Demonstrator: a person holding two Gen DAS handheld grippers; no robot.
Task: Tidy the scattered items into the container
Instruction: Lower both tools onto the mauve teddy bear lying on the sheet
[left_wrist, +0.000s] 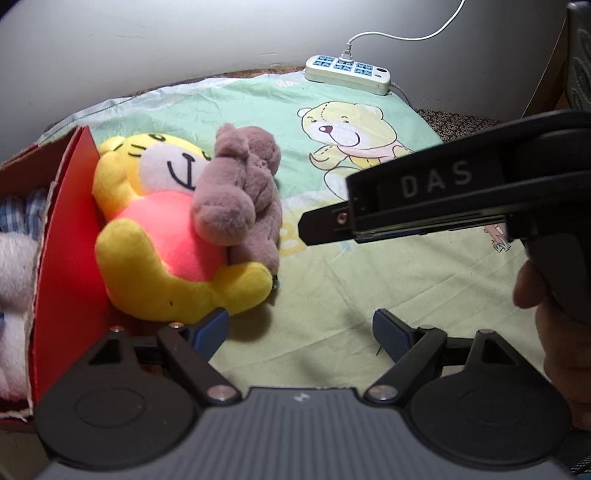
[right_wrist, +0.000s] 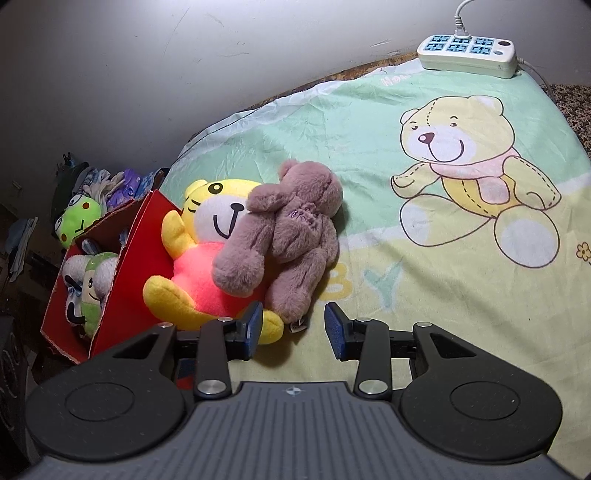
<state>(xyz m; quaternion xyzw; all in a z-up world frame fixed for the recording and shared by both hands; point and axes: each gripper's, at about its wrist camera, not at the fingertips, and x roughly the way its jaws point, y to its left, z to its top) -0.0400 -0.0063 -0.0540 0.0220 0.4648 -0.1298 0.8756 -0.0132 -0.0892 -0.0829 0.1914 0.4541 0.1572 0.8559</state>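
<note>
With both the left gripper (left_wrist: 299, 332) and right gripper (right_wrist: 293, 326) open and empty, the right one nears the brown bear (right_wrist: 291, 236) lying across the tiger (right_wrist: 199, 266) beside the box (right_wrist: 125, 280), ready to close and lift.

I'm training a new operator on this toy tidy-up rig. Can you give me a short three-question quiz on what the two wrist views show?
1. True or false: the brown furry teddy bear lies partly on top of the yellow plush tiger in the pink shirt.
2. Multiple choice: the red cardboard box is A) empty, B) already holding soft toys, C) closed with a lid.
3. Fill in: both the left gripper and the right gripper are ____ and hold nothing.

Key: 1 true. 2 B: a green and white plush toy shows inside. 3 open.
</note>
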